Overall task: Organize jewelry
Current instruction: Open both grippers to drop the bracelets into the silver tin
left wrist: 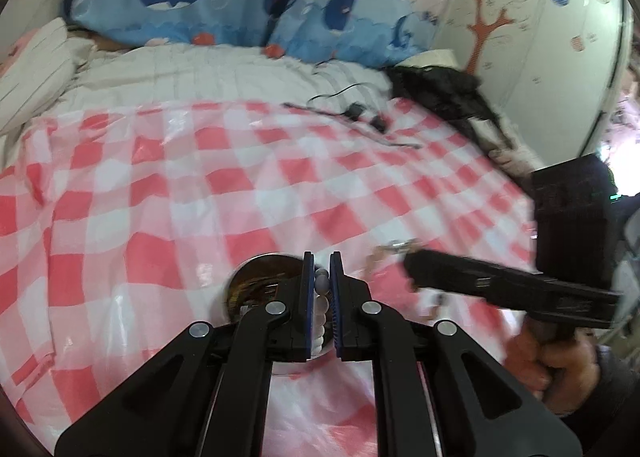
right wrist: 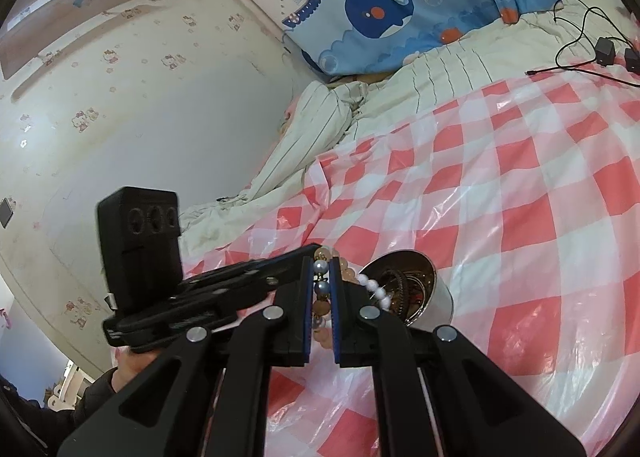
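A bed covered by a glossy red-and-white checked plastic sheet (left wrist: 168,185) is seen from two gripper cameras. In the left wrist view, a round shiny metal tin (left wrist: 256,285) rests on the sheet near the camera, partly hidden behind the left gripper (left wrist: 321,277). That gripper's blue-padded fingers are clenched on a string of white and grey beads (left wrist: 321,289). To the right, the right gripper (left wrist: 412,277) is seen from the side, blurred.

In the right wrist view, the left gripper (right wrist: 312,253) lies at the left. The right gripper (right wrist: 321,281) is closed on a bracelet of peach and pearl beads (right wrist: 320,289). A strand of white beads (right wrist: 376,289) hangs across the tin (right wrist: 436,293), just to the right. Whale-patterned blue curtains (right wrist: 384,13) hang at the far side.
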The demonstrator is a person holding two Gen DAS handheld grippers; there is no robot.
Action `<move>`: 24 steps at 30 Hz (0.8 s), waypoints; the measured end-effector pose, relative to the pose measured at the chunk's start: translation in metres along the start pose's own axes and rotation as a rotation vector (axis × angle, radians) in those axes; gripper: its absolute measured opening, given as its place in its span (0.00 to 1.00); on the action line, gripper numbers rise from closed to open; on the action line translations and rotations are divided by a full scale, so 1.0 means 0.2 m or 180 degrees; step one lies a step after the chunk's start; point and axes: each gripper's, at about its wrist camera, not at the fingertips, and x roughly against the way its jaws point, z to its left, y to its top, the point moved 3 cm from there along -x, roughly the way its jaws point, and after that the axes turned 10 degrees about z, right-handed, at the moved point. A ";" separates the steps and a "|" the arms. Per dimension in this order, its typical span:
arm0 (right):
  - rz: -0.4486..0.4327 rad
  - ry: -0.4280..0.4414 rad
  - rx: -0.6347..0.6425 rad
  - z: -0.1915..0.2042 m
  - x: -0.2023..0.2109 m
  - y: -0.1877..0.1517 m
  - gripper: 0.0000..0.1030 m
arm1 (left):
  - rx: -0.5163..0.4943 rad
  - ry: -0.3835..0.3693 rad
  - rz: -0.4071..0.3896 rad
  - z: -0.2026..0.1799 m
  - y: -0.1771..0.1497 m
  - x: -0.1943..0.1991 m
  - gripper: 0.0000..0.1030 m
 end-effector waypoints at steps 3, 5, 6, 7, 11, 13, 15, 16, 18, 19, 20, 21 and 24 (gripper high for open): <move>0.0041 -0.0009 -0.0003 -0.01 -0.03 0.01 0.08 | 0.0103 0.0149 0.0135 0.06 -0.03 -0.08 0.11; 0.0076 -0.0011 0.0000 -0.01 -0.06 0.01 0.08 | 0.0148 0.0169 0.0181 0.10 -0.04 -0.09 0.23; 0.0090 -0.0010 -0.0001 -0.01 -0.07 0.02 0.08 | 0.0183 0.0178 0.0182 0.12 -0.05 -0.09 0.26; 0.0107 -0.0010 0.0000 -0.02 -0.09 0.02 0.08 | 0.0222 0.0196 0.0168 0.14 -0.05 -0.08 0.31; 0.0152 0.0087 -0.0034 -0.02 -0.13 0.04 0.08 | 0.0336 0.0221 0.0085 0.20 -0.05 -0.02 0.38; 0.0288 -0.0033 -0.0047 -0.04 -0.19 0.05 0.08 | 0.0392 0.0237 0.0026 0.22 -0.04 0.02 0.42; 0.0378 -0.0657 0.0048 -0.08 -0.23 0.06 0.14 | 0.0418 0.0241 0.0003 0.23 -0.05 0.04 0.42; 0.0357 -0.0724 0.0033 -0.09 -0.22 0.06 0.14 | 0.0416 0.0250 -0.0002 0.23 -0.05 0.05 0.43; 0.0317 -0.0811 0.0028 -0.11 -0.18 0.05 0.14 | 0.0380 0.0297 0.0001 0.22 -0.05 0.06 0.44; 0.0289 -0.0812 0.0027 -0.11 -0.16 0.05 0.14 | 0.0346 0.0339 0.0007 0.21 -0.06 0.06 0.45; 0.0268 -0.0807 0.0018 -0.11 -0.14 0.05 0.16 | 0.0314 0.0375 0.0016 0.20 -0.06 0.06 0.47; 0.0239 -0.0811 0.0016 -0.11 -0.12 0.03 0.20 | 0.0269 0.0422 0.0029 0.17 -0.07 0.06 0.47; 0.0225 -0.0868 0.0044 -0.09 -0.08 -0.02 0.27 | 0.0152 0.0562 0.0053 0.12 -0.11 0.07 0.53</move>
